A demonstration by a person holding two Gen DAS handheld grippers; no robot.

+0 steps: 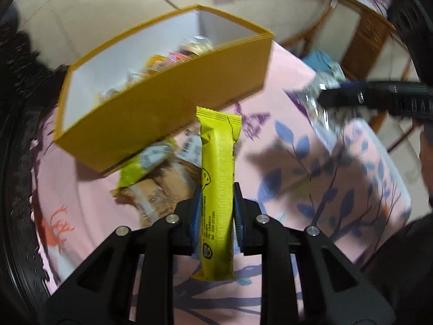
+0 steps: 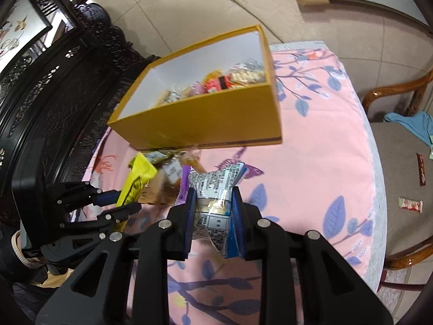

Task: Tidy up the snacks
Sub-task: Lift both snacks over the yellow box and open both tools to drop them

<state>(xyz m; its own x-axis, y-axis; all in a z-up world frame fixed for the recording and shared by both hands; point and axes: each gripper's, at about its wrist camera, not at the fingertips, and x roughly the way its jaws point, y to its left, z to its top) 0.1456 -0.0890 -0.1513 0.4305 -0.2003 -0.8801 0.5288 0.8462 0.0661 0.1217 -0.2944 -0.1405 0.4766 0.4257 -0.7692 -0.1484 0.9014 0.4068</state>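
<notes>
The left hand-held gripper [image 1: 217,216] pinches a yellow snack bar [image 1: 217,187] between its blue pads, the bar standing lengthwise past the fingertips toward the yellow box [image 1: 173,108]. That open box sits on the pink floral cloth [image 1: 284,162] covering the desk, with mixed snacks inside. Just in front of the box, left of the bar, lie a green packet [image 1: 143,162] and a brown packet [image 1: 159,189]. To the right, the right hand-held gripper [image 2: 213,208] is clamped on a crinkled silver-and-blue snack pouch [image 2: 216,187], held above the cloth short of the box. On a chair seat at far right lies a small red-and-white wrapper [image 2: 410,205].
</notes>
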